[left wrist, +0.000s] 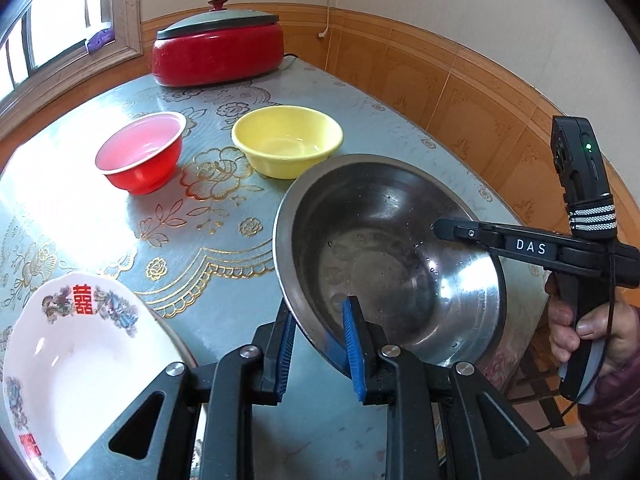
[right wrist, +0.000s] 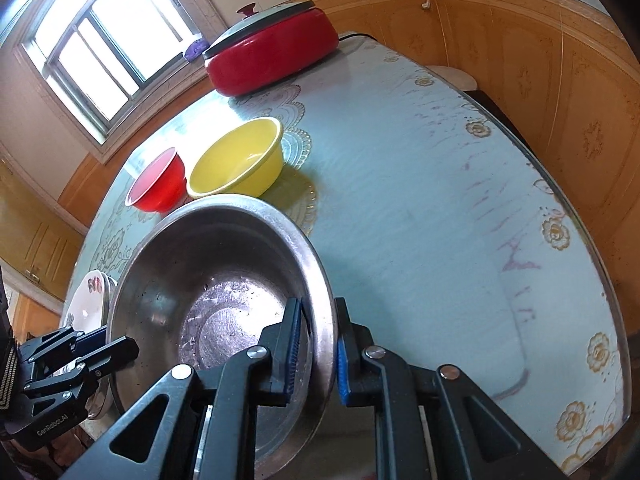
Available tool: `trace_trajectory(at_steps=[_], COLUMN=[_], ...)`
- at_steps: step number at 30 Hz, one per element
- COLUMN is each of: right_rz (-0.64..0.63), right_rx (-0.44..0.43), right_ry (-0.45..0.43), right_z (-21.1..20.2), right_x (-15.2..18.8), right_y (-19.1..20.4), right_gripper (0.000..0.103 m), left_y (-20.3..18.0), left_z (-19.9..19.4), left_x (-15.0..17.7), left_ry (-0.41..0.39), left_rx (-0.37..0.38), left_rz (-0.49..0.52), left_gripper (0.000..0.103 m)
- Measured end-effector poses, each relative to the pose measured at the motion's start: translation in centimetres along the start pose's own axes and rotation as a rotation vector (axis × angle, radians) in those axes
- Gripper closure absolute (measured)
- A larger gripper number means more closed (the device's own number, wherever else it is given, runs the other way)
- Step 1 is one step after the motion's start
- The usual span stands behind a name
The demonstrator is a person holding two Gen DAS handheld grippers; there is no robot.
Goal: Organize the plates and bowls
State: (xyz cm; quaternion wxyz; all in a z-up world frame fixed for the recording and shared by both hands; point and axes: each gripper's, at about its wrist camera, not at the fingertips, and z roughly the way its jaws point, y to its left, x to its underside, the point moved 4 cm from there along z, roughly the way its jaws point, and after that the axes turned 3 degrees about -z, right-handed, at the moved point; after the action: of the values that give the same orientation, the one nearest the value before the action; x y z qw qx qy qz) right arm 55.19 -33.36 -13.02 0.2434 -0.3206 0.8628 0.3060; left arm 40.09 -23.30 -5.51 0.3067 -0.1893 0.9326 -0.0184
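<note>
— So, what's where?
— Left of the left gripper [left wrist: 320,344] lies a plate [left wrist: 80,360]; ahead, red bowl [left wrist: 140,152], yellow bowl [left wrist: 286,140].
— And the grippers?
— Both clamp the steel basin's [left wrist: 392,256] rim, the right gripper [right wrist: 316,348] on its right side.

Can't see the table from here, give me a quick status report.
Left gripper and right gripper both clamp the steel basin rim. Basin tilted. Yellow bowl and red bowl just beyond.
</note>
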Motion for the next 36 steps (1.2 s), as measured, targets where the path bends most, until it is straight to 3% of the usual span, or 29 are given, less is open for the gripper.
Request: trace_trajectory(at_steps=[9, 11, 12, 13, 17, 23, 32, 36], right_rz=[0.012, 0.016, 0.027, 0.037, 0.036, 0.025, -0.064, -0.071], right_rx=[0.077, 0.096, 0.099, 0.102, 0.129, 0.137, 0.022, -0.066], right_ry=[0.01, 0.003, 0.0, -0.003, -0.031, -0.05, -0.061, -0.047], right_z=[0.6, 0.5, 0.4, 0.3, -0.6, -1.4, -0.9, 0.2], right_x=[0.2, 0.3, 0.3, 0.2, -0.2, -1.4, -6.9, -9.0], right_y=[1.7, 1.9, 2.0, 2.0, 2.4, 2.4, 2.5, 2.1], right_gripper=[0.085, 0.081, 0.079, 0.074, 0.062, 0.062, 0.062, 0.065], left_y=[0.7, 0.7, 0.7, 0.7, 1.1, 2.0, 3.5, 4.0], left_z=[0.3, 0.0, -0.2, -0.3, -0.6, -2.4, -3.7, -2.4], left_x=[0.9, 1.0, 1.0, 0.9, 0.9, 0.4, -3.6, -6.2], left_ry=[0.018, 0.006, -0.003, -0.011, -0.023, -0.078, -0.178, -0.17], left_rx=[0.012, 0.016, 0.027, 0.037, 0.049, 0.021, -0.07, -0.027], left_rz=[0.027, 0.038, 0.039, 0.041, 0.032, -0.003, -0.113, -0.204], left_gripper=[0.068, 0.061, 0.049, 0.043, 0.043, 0.043, 0.043, 0.043])
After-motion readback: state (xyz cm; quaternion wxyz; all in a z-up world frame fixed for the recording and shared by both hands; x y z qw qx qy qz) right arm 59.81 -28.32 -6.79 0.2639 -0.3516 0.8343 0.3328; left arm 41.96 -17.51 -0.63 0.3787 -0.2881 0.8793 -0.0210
